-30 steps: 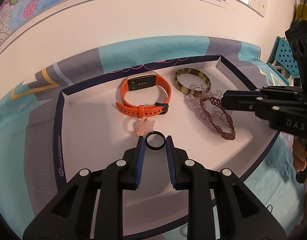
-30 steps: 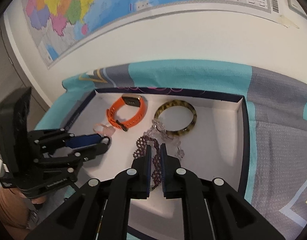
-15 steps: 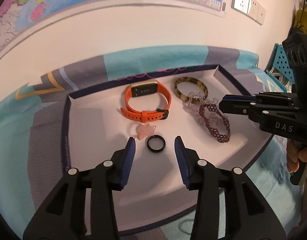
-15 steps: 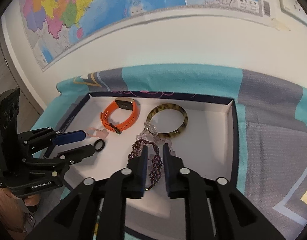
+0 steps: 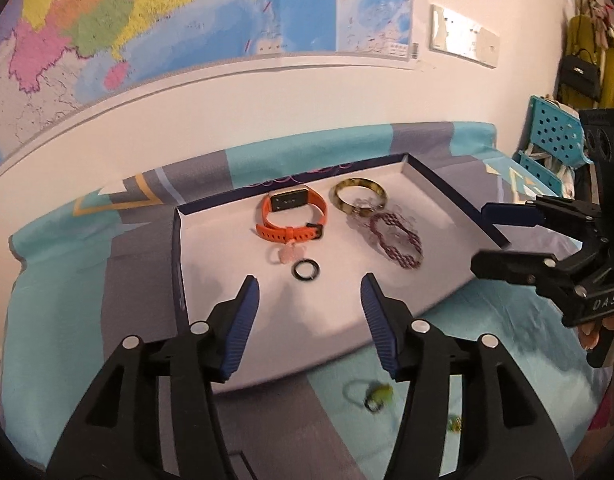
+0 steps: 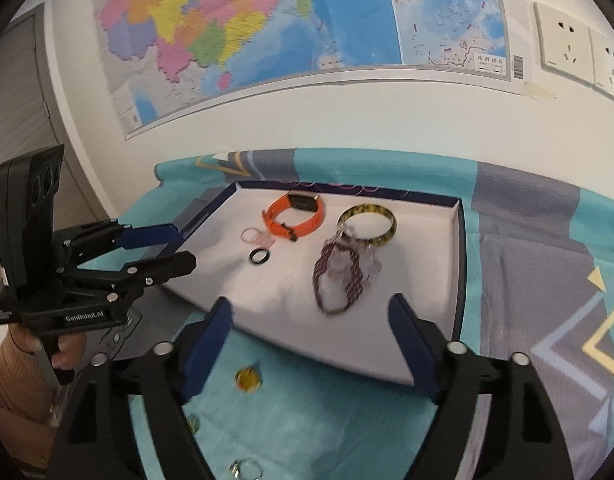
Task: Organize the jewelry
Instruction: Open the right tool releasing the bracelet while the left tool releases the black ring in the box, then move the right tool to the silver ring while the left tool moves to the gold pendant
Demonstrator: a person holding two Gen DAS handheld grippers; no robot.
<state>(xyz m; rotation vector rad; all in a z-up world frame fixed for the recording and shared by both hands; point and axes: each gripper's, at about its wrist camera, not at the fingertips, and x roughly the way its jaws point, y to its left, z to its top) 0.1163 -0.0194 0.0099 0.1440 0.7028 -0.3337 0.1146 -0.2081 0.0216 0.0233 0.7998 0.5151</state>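
1. Left claw (image 5: 310, 312): released, jaws spread wide, nothing held; positioned over the near edge of the tray (image 5: 179, 264).
2. Right claw (image 6: 311, 344): released, jaws wide apart, empty; held near the tray's near edge.
3. Black ring (image 5: 305, 270): laid flat on the tray floor, just beside a pink ring (image 5: 285, 255). Judged light, rigid and slippery; best pinched across its outer rim.
4. Orange watch band (image 5: 293, 218): far centre of the tray. Judged flexible and grippy; strap recommended as hold point.
5. Tortoiseshell bangle (image 5: 359, 196): far right. Judged stiff and smooth; one side of the hoop to be gripped.
6. Maroon beaded bracelet (image 5: 395, 240): right, overlapping clear beads. Judged limp and prone to snagging.
7. Small yellow item (image 6: 249, 378): on the teal cloth (image 6: 347, 420), outside the tray, blurred; apparently not yet sorted.
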